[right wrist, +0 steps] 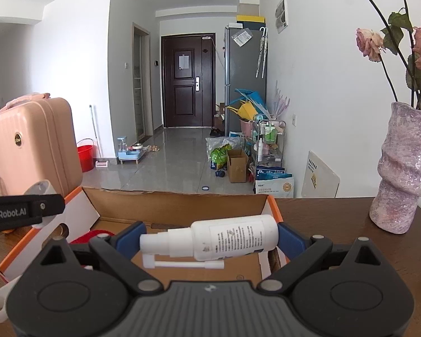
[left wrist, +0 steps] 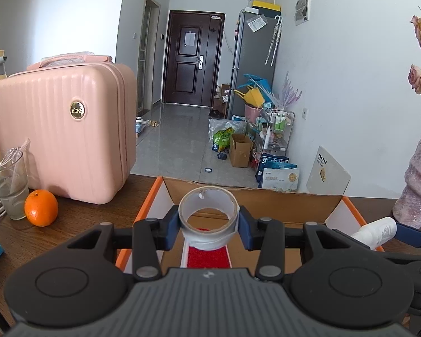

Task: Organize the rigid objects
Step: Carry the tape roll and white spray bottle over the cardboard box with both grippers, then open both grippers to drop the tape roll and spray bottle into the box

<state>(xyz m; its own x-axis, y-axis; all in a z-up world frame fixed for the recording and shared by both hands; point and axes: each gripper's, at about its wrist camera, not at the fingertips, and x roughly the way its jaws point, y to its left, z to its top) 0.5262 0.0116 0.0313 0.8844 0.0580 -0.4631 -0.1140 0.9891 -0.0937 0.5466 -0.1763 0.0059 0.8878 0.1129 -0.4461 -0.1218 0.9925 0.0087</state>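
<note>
A roll of tape rides upright between the blue pads of the left gripper, its open core facing the camera, the jaws drawn in until they pinch the roll's outer sides — a hold that keeps it from rolling free. It hangs just above the open cardboard box, over a red item lying on the box floor. Beside it, the right gripper clamps a white spray bottle end to end, nozzle at one pad and base at the other, so the bottle lies crosswise over the same box with its thin tube dangling beneath. Both items appear poised for lowering inside — the box evidently the collecting point. Around it on the wooden table stand a pink case, an orange, a glass and a mottled vase of dried roses.
</note>
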